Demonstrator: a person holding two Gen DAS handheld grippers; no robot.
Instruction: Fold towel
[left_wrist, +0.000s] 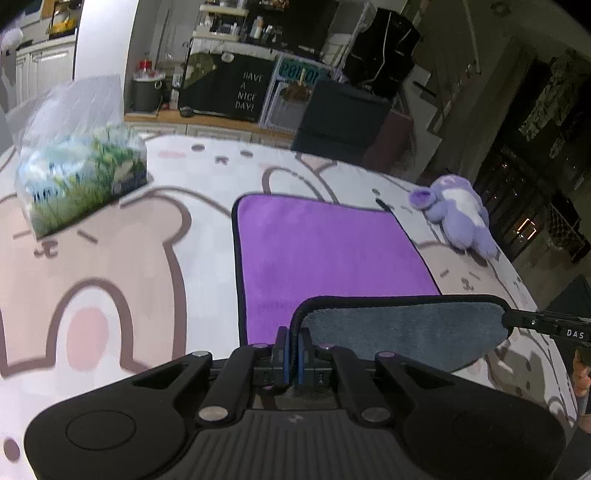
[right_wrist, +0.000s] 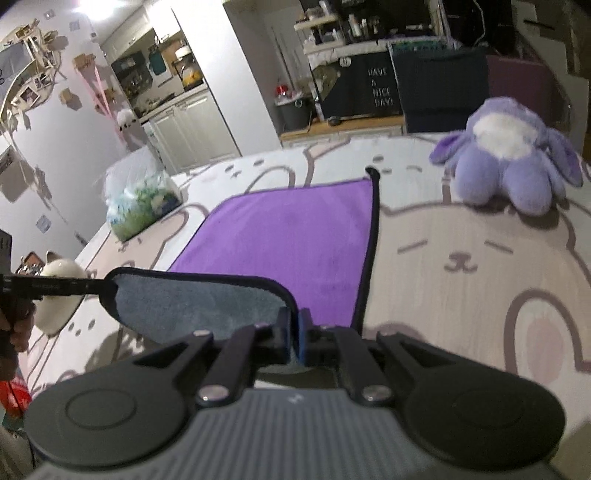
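A purple towel (left_wrist: 325, 251) with a black hem and grey underside lies on the bear-print surface; it also shows in the right wrist view (right_wrist: 295, 236). Its near edge is lifted, and the grey underside (left_wrist: 402, 332) hangs stretched between the two grippers. My left gripper (left_wrist: 292, 345) is shut on the near left corner. My right gripper (right_wrist: 294, 334) is shut on the near right corner and also shows at the right edge of the left wrist view (left_wrist: 517, 318). The left gripper shows at the left edge of the right wrist view (right_wrist: 99, 285).
A purple plush toy (left_wrist: 458, 218) (right_wrist: 509, 166) lies right of the towel. A clear bag with green and blue contents (left_wrist: 81, 173) (right_wrist: 144, 206) stands at the far left. A white rounded object (right_wrist: 59, 295) sits at the left. Furniture and shelves stand beyond the surface.
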